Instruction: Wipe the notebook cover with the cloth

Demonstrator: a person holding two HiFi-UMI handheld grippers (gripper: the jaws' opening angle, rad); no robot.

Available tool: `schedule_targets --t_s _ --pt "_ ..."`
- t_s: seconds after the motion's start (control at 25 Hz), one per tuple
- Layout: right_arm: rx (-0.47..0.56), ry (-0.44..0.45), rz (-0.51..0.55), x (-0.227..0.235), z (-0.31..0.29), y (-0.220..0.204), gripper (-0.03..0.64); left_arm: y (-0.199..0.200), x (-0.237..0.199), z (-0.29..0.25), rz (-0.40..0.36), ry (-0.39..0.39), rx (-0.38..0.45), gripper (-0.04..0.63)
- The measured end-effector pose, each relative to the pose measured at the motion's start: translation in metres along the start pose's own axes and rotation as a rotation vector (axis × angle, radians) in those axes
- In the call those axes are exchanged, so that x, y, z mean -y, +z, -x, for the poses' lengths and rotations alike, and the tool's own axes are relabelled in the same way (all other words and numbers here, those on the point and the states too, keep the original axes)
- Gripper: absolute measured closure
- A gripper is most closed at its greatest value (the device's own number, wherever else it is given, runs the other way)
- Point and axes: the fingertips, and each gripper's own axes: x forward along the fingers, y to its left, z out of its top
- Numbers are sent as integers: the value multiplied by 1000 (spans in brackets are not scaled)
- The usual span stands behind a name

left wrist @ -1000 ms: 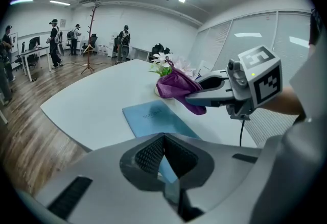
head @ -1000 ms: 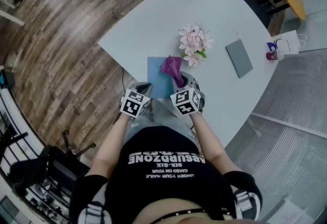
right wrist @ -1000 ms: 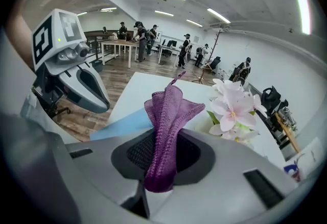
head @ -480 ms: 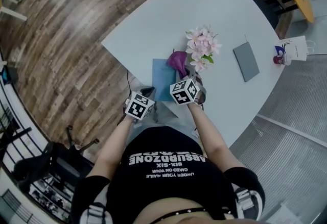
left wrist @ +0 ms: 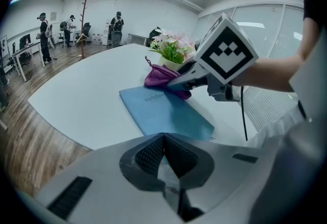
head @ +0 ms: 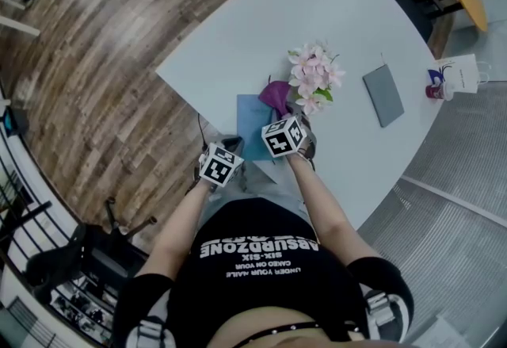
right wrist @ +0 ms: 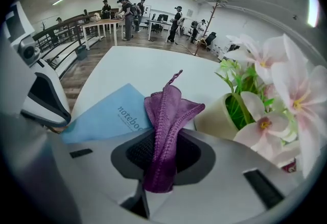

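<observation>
Floor: wooden planks (head: 95, 45) at the left, beyond the worktop's edge.
Worktop: pale and rounded (head: 261, 21); it carries everything listed below.
Left tool: (left wrist: 164, 152) at the near edge of the worktop, close to the notebook's near-left corner. Its jaws are pressed together with nothing between them. Whether it touches the notebook cannot be told.
Notebook: blue (head: 252, 128), lying flat near the worktop's near edge, between the two tools. It is closed, cover up, with the word "notebook" printed near the far end.
Cloth: purple (right wrist: 166, 116), bunched into a fold that stands up out of the right tool. In the left gripper view its loose end sits on the far end of the notebook cover, just beside the flower pot.
Right tool: (right wrist: 162, 164) jaws clamped on the cloth and aimed across the notebook's far right part.
Flowers: pink and white blooms with green leaves (head: 314, 75) in a pale pot (right wrist: 217, 116), just right of the cloth.
Grey pad: flat, dark grey (head: 383, 95), well apart to the right of the flowers.
Paper bag: small and white (head: 461, 73), at the far right past the worktop's edge.
</observation>
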Motion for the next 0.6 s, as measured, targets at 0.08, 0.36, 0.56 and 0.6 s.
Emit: schedule_targets --t_s 0.08,0.36,0.56,0.6 --pt "-5 4 0 -2 -2 0 529 -1 0 -4 -8 -4 -10 580" --pt "-12 27 -15 -3 -4 3 529 -6 -1 -12 -39 -12 -49 580" --pt "-19 32 -20 -6 -6 5 529 -6 -1 -13 -46 -32 -54 580" --pt "-22 32 -21 -6 -7 6 528 -6 -1 -13 -46 -36 -55 580"
